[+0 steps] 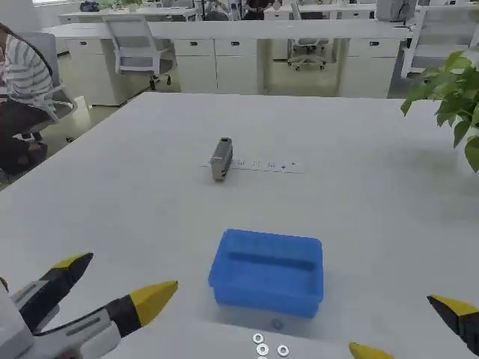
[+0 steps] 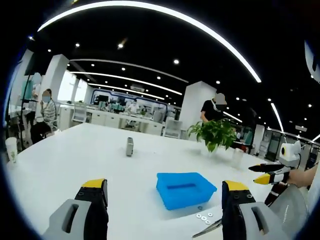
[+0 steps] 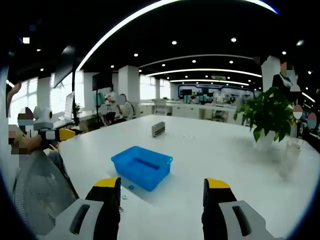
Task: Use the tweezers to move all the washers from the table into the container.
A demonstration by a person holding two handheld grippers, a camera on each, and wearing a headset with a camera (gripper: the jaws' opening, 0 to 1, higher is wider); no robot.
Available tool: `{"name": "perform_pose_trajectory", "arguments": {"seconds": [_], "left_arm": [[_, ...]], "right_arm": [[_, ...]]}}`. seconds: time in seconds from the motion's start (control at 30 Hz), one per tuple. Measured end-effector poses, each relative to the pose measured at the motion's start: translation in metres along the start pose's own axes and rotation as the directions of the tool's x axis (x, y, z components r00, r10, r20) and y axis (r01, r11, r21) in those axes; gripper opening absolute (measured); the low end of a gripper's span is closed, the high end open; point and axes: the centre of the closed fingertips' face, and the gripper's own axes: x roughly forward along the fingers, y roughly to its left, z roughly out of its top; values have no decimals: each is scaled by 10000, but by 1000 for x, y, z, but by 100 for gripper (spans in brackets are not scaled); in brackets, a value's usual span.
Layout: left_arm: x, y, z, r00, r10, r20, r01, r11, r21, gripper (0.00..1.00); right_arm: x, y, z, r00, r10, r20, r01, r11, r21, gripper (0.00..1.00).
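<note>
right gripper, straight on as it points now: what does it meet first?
Probably the blue container, sitting between the open jaws of the right gripper, slightly left of centre; depth is unclear.

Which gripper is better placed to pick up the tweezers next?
Probably the left gripper: the tweezers lie just ahead of its open jaws, beside the washers. The right gripper, also open, faces the container.

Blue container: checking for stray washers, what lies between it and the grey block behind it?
Head view: bare white table between the blue container and the grey block; the washers lie on the container's near side.
</note>
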Motion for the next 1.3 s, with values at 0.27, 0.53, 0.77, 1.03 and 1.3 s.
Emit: {"name": "perform_pose_trajectory", "arguments": {"seconds": [0.27, 0.53, 0.77, 1.03, 1.3], "left_arm": [[0, 0, -2, 9999, 69, -130, -68, 9999, 103, 89], [1, 1, -6, 9992, 168, -354, -157, 9994, 297, 88], [2, 1, -8, 9988, 194, -450, -182, 9995, 272, 88], [2, 0, -11, 9980, 237, -594, -219, 9993, 315, 88], [3, -4, -14, 9971, 53, -754, -32, 9996, 269, 87]], "right_arm": [[1, 2, -1, 9999, 16, -128, -13, 9998, 197, 72], [1, 2, -4, 9997, 134, -218, -123, 9987, 500, 71], [0, -2, -3, 9998, 28, -189, -18, 9987, 507, 70], [0, -3, -5, 9997, 15, -246, -5, 9993, 372, 69], [0, -3, -7, 9993, 28, -371, -26, 10000, 62, 68]]}}
